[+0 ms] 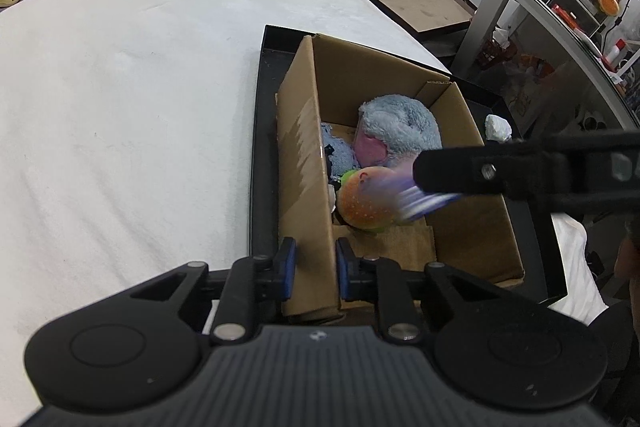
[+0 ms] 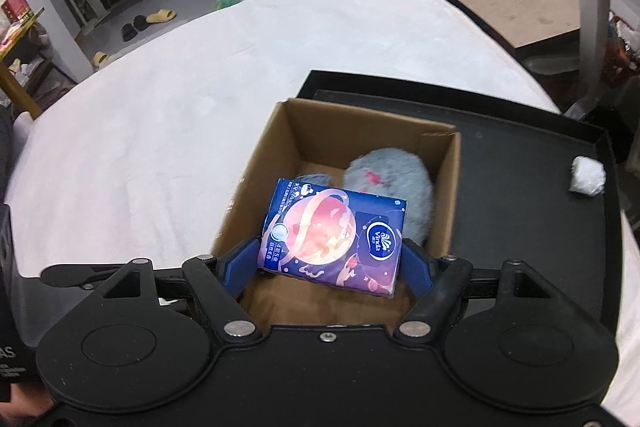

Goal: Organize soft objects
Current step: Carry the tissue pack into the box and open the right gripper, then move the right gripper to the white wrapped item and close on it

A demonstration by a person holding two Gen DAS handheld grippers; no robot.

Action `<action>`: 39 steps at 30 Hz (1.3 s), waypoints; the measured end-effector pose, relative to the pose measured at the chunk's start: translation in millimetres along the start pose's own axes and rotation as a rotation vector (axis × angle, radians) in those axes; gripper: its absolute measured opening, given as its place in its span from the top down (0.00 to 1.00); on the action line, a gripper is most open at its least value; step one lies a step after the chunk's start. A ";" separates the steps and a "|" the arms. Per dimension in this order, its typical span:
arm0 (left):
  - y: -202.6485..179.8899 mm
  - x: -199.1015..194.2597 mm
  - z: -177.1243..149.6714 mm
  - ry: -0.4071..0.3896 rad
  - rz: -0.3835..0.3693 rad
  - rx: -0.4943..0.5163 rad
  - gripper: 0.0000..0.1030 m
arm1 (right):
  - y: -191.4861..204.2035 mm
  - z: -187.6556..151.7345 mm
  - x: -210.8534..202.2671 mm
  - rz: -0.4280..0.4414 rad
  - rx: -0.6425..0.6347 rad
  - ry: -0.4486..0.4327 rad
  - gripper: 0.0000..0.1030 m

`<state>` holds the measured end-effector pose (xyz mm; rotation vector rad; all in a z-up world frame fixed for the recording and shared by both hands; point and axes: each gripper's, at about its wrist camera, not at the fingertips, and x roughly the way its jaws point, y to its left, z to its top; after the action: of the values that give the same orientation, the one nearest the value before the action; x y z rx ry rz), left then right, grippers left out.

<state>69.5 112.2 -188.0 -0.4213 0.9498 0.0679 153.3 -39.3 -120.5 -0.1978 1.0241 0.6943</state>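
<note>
Left gripper (image 1: 316, 263): blue-padded fingers (image 1: 289, 259) closed on a wall of the cardboard box (image 1: 308, 163), one pad on each face, the black body low in its own view. Right gripper (image 2: 332, 259): fingers (image 2: 240, 263) spread wide and pressed against the two ends of a tissue pack (image 2: 334, 237), holding it over the box; in the left view it reaches in from the right as a dark, blurred bar.

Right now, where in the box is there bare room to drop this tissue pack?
Bare floor lies along the cardboard box's near-right side, right of the burger toy. The far-left is crowded: grey plush, blue cloth. Tissue pack hangs in the right gripper.
</note>
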 end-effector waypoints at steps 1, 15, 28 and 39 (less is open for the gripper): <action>0.0 -0.1 -0.1 0.000 0.000 -0.001 0.81 | 1.1 -0.4 0.4 0.017 0.007 0.004 0.27; -4.4 -3.3 2.7 0.002 0.023 0.010 0.81 | -12.2 -3.0 -11.4 0.024 0.023 -0.012 0.18; -11.9 0.7 9.9 0.001 0.086 0.024 0.78 | -63.9 -2.9 -27.1 -0.027 0.109 -0.072 0.18; -21.6 9.2 20.9 0.016 0.159 0.032 0.59 | -107.9 -8.2 -21.8 -0.070 0.164 -0.087 0.18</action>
<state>96.2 99.2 -177.8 -0.3167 0.9982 0.1942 206.5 -135.9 -124.0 -0.0603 0.9809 0.5477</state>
